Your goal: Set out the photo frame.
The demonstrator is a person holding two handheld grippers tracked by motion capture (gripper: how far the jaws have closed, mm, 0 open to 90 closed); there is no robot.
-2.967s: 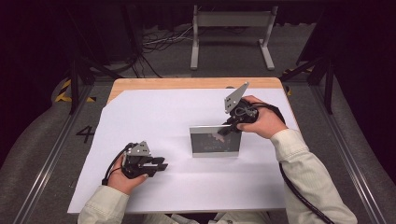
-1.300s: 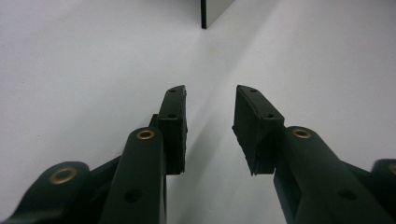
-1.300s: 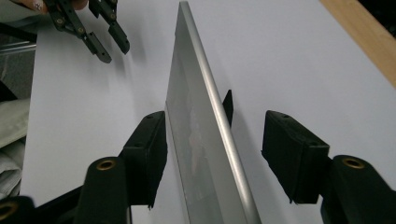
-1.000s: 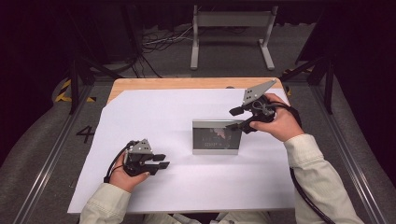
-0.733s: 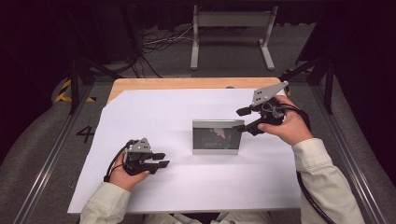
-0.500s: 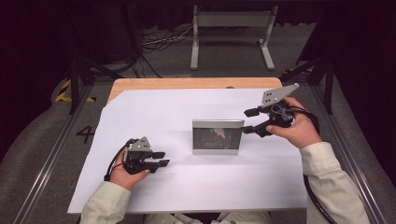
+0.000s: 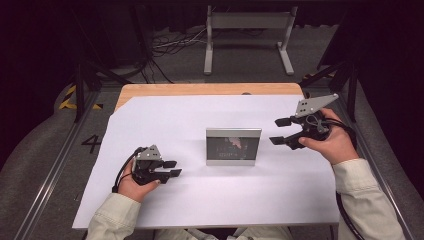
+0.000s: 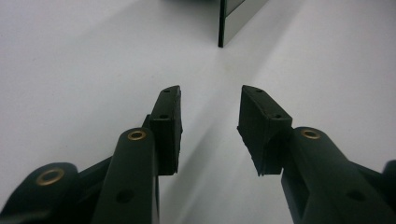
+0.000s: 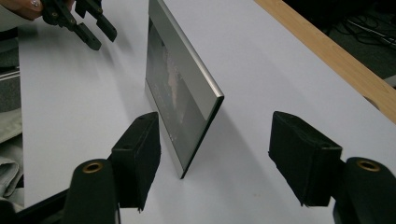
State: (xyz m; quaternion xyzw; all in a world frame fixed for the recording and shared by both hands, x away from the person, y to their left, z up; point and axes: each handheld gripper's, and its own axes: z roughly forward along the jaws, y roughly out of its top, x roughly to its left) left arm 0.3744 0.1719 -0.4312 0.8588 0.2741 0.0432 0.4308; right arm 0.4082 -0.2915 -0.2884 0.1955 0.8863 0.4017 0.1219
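Note:
A silver picture frame [image 7: 233, 146] with a dark picture stands upright by itself in the middle of the white table top [image 7: 200, 120]. My right gripper [image 7: 274, 131] hovers just right of it, open, jaws pointing at the frame's right edge [image 9: 180, 88] without touching it. In the right gripper view the gripper [image 9: 215, 135] has the frame's near edge ahead of its gap. My left gripper [image 7: 176, 168] rests left of the frame. Its jaws have just been opening and nothing is between them [image 8: 210, 100]. The frame's edge [image 8: 229, 18] shows farther ahead.
A wooden strip [image 7: 200, 90] runs along the table's far side. Behind the table stand a grey metal stand [image 7: 247, 30] and loose cables on the floor. The left gripper [image 9: 95, 28] also appears at the top left of the right gripper view.
My right gripper has let go of the frame's top right corner and drawn away to the right. The frame stays standing. The left hand has kept its place.

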